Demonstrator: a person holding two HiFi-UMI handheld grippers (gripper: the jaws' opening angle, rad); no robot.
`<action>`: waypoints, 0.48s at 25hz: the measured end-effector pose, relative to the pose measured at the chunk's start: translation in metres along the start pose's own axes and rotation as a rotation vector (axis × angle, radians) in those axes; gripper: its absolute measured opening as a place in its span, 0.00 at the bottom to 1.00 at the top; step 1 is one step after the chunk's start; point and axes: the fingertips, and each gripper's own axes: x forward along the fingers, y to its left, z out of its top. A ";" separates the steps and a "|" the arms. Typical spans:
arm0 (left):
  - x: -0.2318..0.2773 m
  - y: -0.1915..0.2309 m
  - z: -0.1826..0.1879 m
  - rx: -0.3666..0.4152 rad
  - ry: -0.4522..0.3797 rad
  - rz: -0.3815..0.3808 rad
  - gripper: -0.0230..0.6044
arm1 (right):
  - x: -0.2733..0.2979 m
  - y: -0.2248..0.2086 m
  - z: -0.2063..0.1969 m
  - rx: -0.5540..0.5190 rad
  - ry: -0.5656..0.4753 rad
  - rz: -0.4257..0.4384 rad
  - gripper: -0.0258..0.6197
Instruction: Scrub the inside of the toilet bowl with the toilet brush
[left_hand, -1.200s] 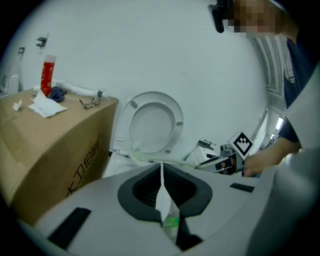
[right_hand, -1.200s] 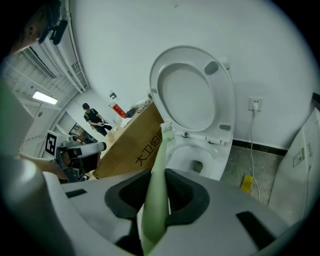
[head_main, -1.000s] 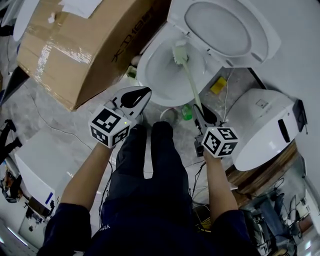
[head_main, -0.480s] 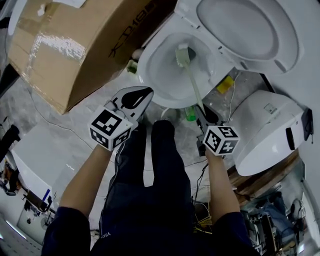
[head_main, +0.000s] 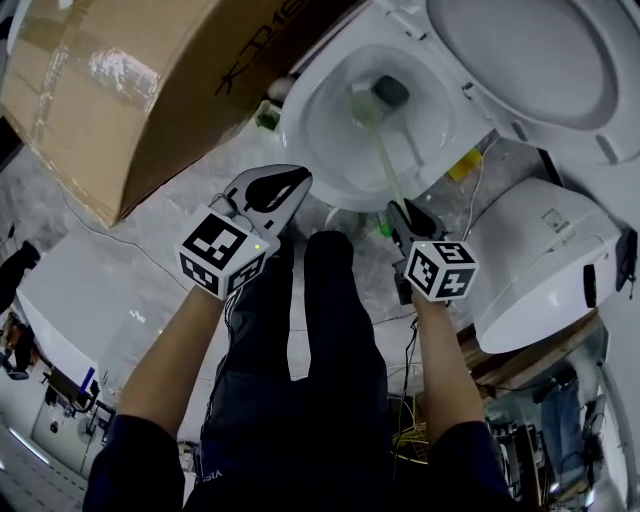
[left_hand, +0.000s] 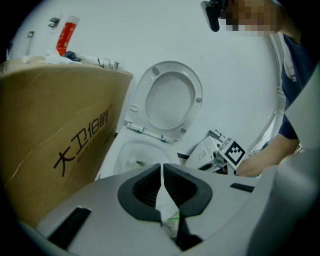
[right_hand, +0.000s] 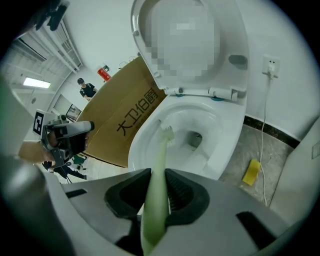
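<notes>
1. While its jaws pinch the pale green handle, the right gripper (head_main: 400, 215) holds the toilet brush (head_main: 383, 160) over the near rim of the toilet bowl (head_main: 296, 125), with the brush head inside by the drain.
2. The left gripper (head_main: 285, 186), its jaws pressed together on nothing, hovers outside the bowl's near-left rim.
3. A cardboard box (head_main: 130, 90) crowds the bowl's left edge.

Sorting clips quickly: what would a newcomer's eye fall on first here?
The open white toilet bowl at top centre, with a green toilet brush reaching into it from the right tool, shut on its handle. A large cardboard box crowds the bowl's left side, and the left tool hangs shut and empty.
</notes>
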 end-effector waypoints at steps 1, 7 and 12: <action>0.000 0.002 -0.003 -0.004 0.001 0.001 0.10 | 0.004 0.001 -0.003 -0.004 0.010 0.001 0.18; 0.001 0.012 -0.020 -0.030 0.002 0.006 0.10 | 0.023 0.001 -0.017 -0.031 0.053 -0.001 0.18; 0.005 0.020 -0.037 -0.050 0.011 0.008 0.10 | 0.037 -0.005 -0.021 -0.034 0.063 -0.010 0.18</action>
